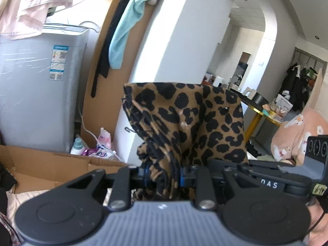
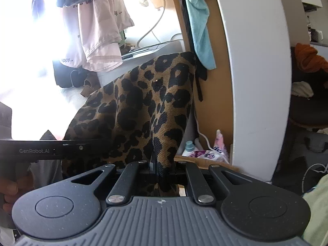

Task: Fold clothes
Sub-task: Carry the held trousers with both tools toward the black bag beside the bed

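A leopard-print garment [image 1: 184, 121] is held up in the air between both grippers. My left gripper [image 1: 164, 179] is shut on a bunched part of it, and the cloth rises above the jaws. My right gripper [image 2: 162, 170] is shut on another part of the same garment [image 2: 143, 106], which drapes up and to the left. The right gripper's body [image 1: 287, 176] shows at the right of the left wrist view. The left gripper's body [image 2: 41, 149] shows at the left of the right wrist view.
A grey washing machine [image 1: 41, 94] stands at left, with a cardboard box [image 1: 51, 168] below it. A white curved pillar [image 2: 256, 82] stands close ahead. Pink clothes [image 2: 102, 26] and a teal towel [image 1: 127, 26] hang above. Detergent bottles [image 2: 190, 147] sit at the pillar's foot.
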The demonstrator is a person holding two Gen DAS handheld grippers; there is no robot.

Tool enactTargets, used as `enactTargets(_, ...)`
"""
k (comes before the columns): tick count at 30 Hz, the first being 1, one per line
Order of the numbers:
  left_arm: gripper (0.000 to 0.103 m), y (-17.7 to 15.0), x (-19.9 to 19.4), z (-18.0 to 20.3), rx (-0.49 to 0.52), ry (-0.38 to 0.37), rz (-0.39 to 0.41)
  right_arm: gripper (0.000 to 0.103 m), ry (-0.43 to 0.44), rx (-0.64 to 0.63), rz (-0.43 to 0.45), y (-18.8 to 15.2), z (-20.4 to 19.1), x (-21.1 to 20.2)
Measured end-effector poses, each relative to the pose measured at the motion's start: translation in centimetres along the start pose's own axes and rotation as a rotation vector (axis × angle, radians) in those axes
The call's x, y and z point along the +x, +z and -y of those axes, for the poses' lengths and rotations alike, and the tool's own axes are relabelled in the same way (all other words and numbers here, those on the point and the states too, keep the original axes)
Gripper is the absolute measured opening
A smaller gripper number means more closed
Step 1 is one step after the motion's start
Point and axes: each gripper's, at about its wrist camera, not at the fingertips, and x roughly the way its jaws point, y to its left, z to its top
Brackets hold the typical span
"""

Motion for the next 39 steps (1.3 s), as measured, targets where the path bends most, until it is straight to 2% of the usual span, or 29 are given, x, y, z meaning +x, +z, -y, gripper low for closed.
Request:
enactTargets(8, 0.028, -1.3, -1.4, 3.1, 0.001, -0.043, 0.009, 0.005, -0.036, -0.01, 0.02, -0.2, 1.2, -4.2)
enactTargets(15, 0.028, -2.4, 0.2, 4.9, 0.017, -0.086, -0.014, 0.005, -0.089, -0.024, 0.009, -1.2, 2.9, -5.7)
enactTargets(25, 0.027, -4.7, 5.9, 6.4, 0.037, -0.149, -0.051, 0.005, -0.161, 0.008, 0.014, -4.3, 7.9, -5.3)
enactTargets(39, 0.027, -7.9, 14.7, 5.8, 0.024, -0.199, -0.112, 0.005, -0.215, 0.046, -0.033, -8.2, 14.9, -0.8)
